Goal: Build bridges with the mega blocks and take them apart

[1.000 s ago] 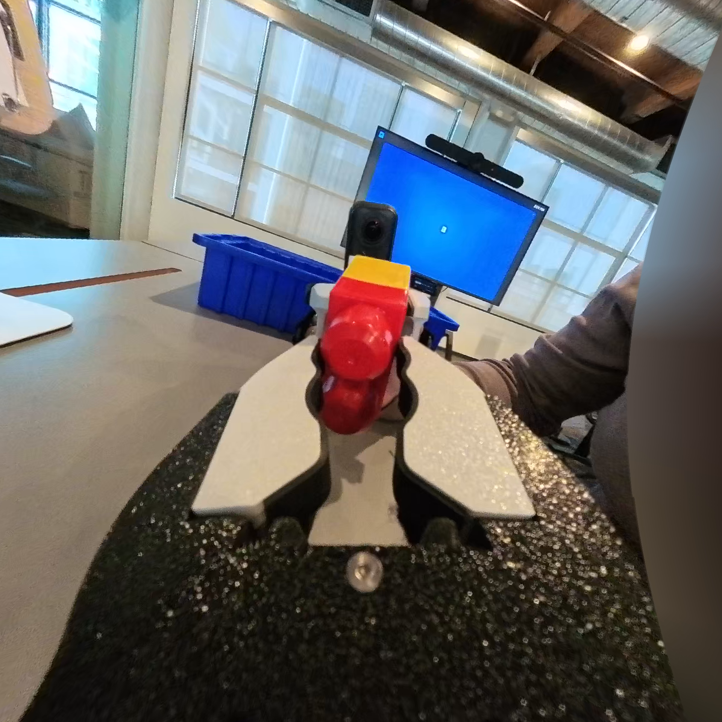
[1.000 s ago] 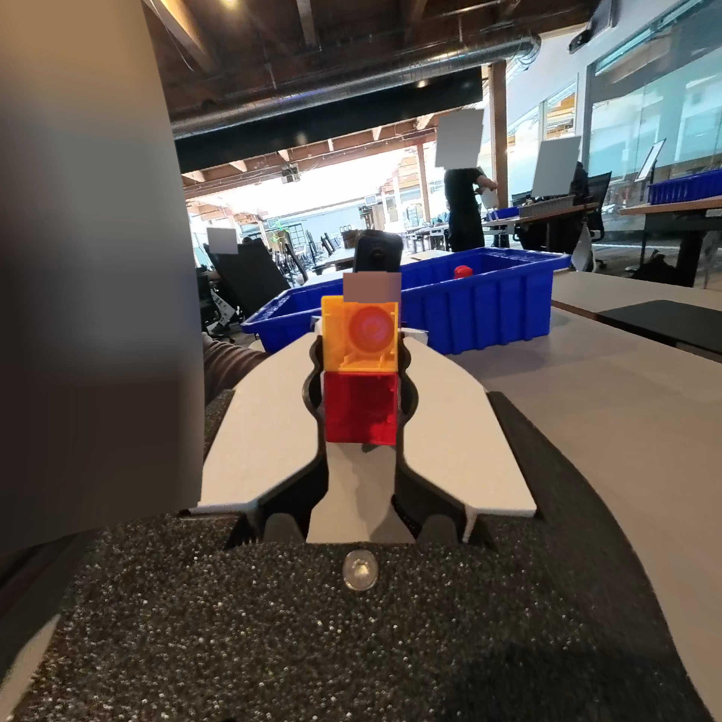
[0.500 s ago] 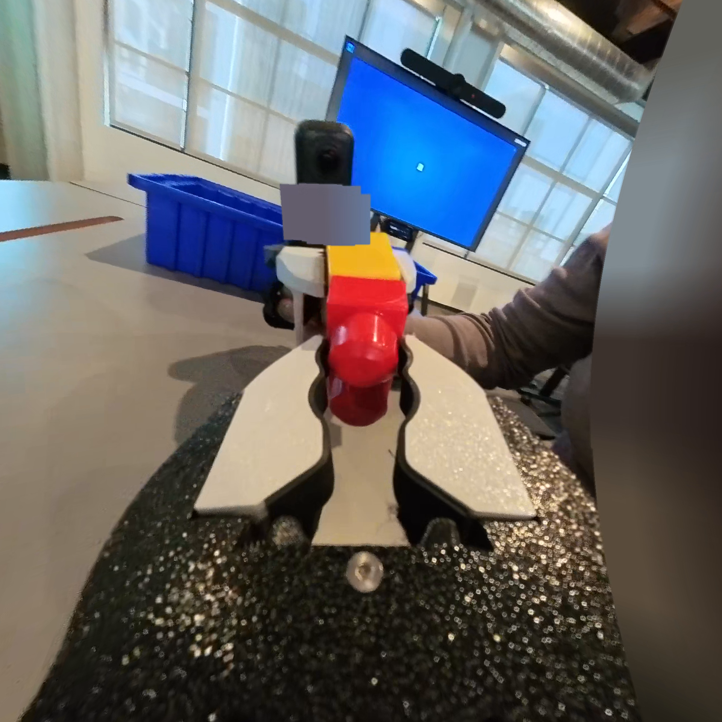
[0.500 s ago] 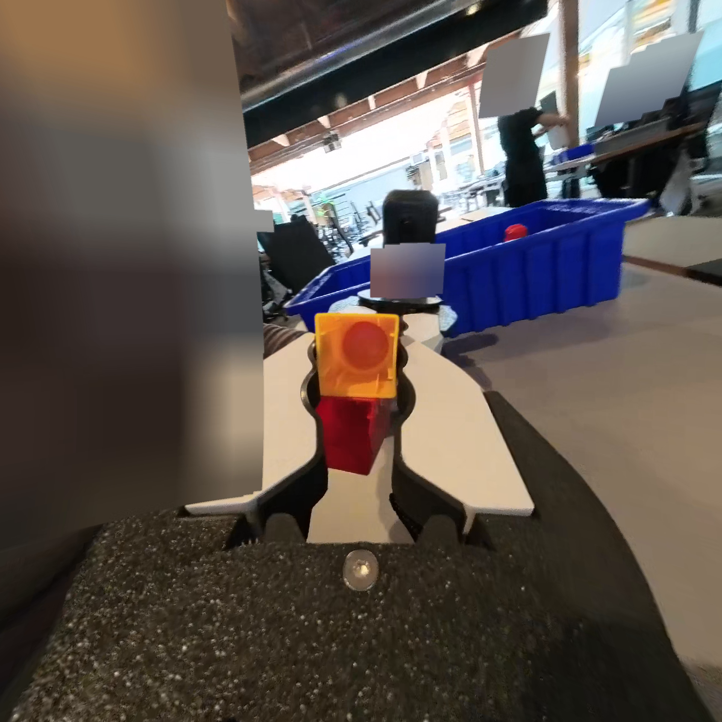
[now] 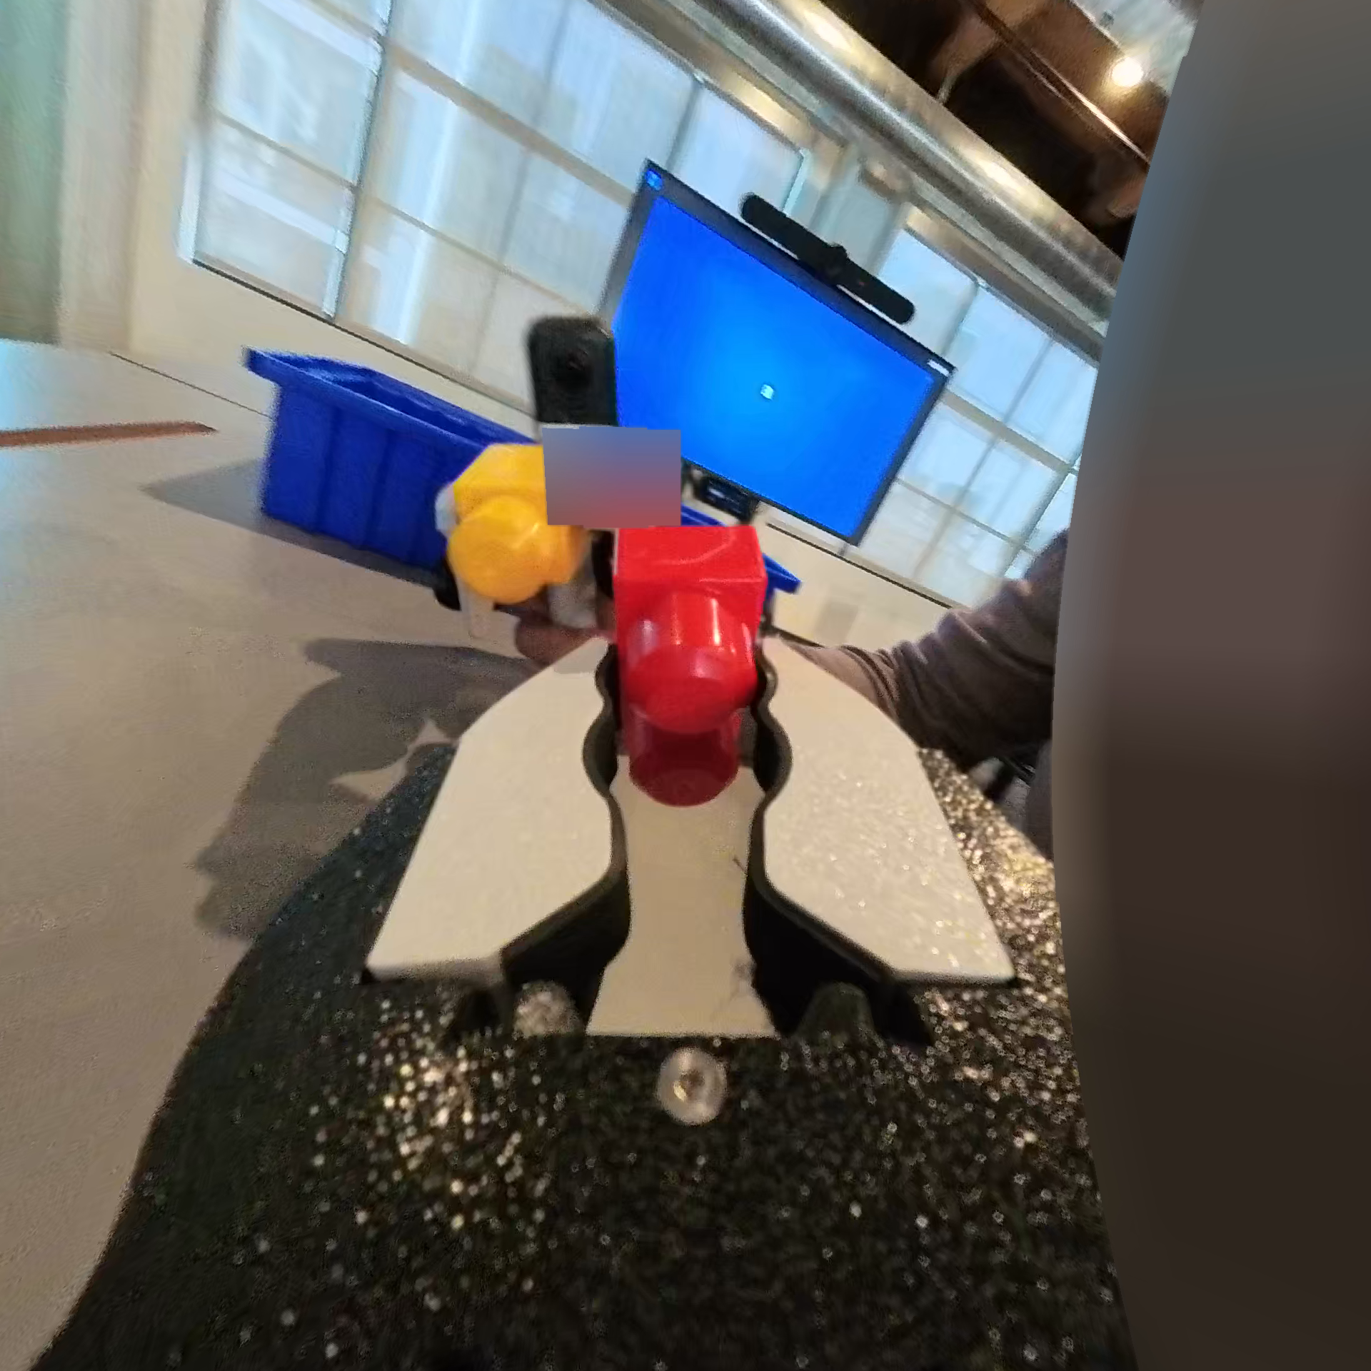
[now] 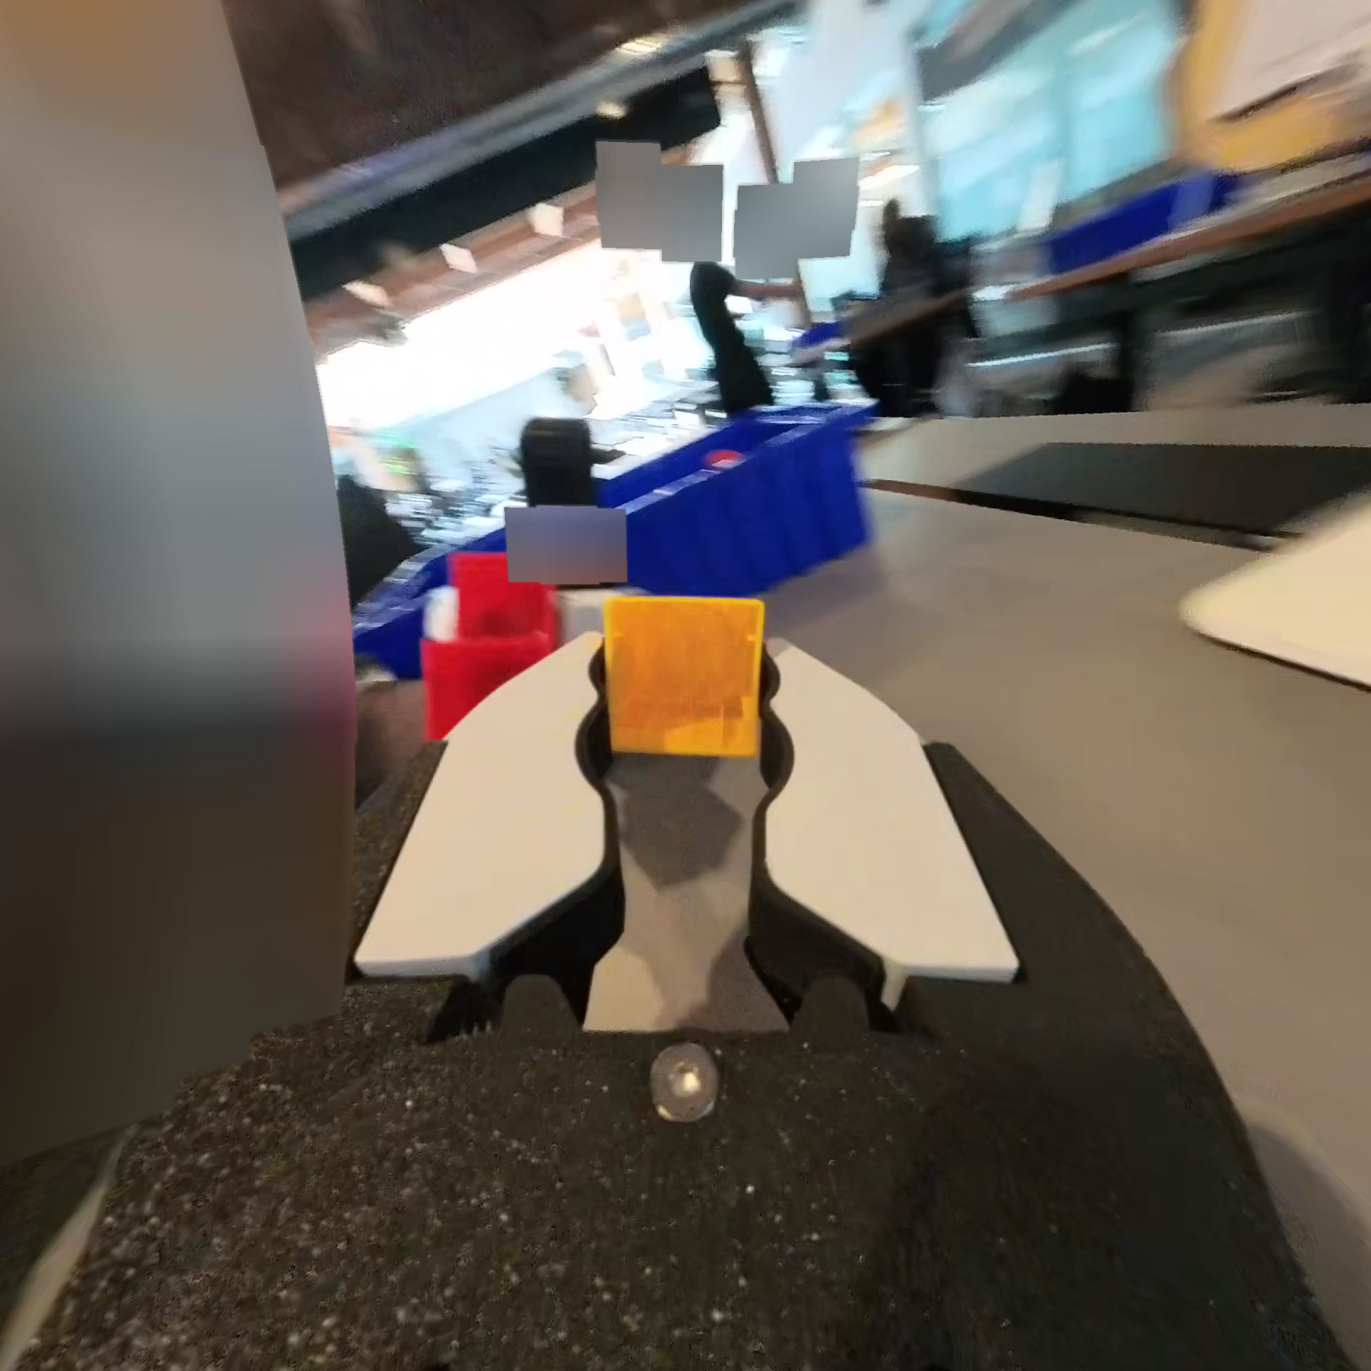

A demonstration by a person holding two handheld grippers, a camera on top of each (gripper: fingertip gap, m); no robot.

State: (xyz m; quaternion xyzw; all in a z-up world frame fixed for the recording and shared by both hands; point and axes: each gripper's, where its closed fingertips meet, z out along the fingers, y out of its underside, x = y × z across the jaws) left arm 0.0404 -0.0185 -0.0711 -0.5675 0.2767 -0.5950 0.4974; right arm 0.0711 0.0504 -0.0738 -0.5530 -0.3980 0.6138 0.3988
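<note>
My left gripper [image 5: 682, 668] is shut on a red mega block [image 5: 686, 638], studs pointing back at the camera, held above the grey table. My right gripper [image 6: 682, 682] is shut on a yellow mega block [image 6: 682, 675], its hollow underside toward the camera. The two blocks are apart. In the left wrist view the yellow block [image 5: 512, 534] shows up and left of the red one, held in the other gripper. In the right wrist view the red block [image 6: 486, 653] shows to the left, held in the other gripper.
A blue bin [image 5: 349, 452] stands on the grey table [image 5: 148, 668] behind the blocks; in the right wrist view [image 6: 742, 504] it holds a red piece. A blue monitor [image 5: 764, 371] stands behind. A sleeved arm [image 5: 949, 668] is at right. A white object [image 6: 1298, 616] lies far right.
The red and yellow blocks, joined in the earlier frames, have come apart. The right gripper has carried the yellow block off to the side; the left gripper keeps the red one.
</note>
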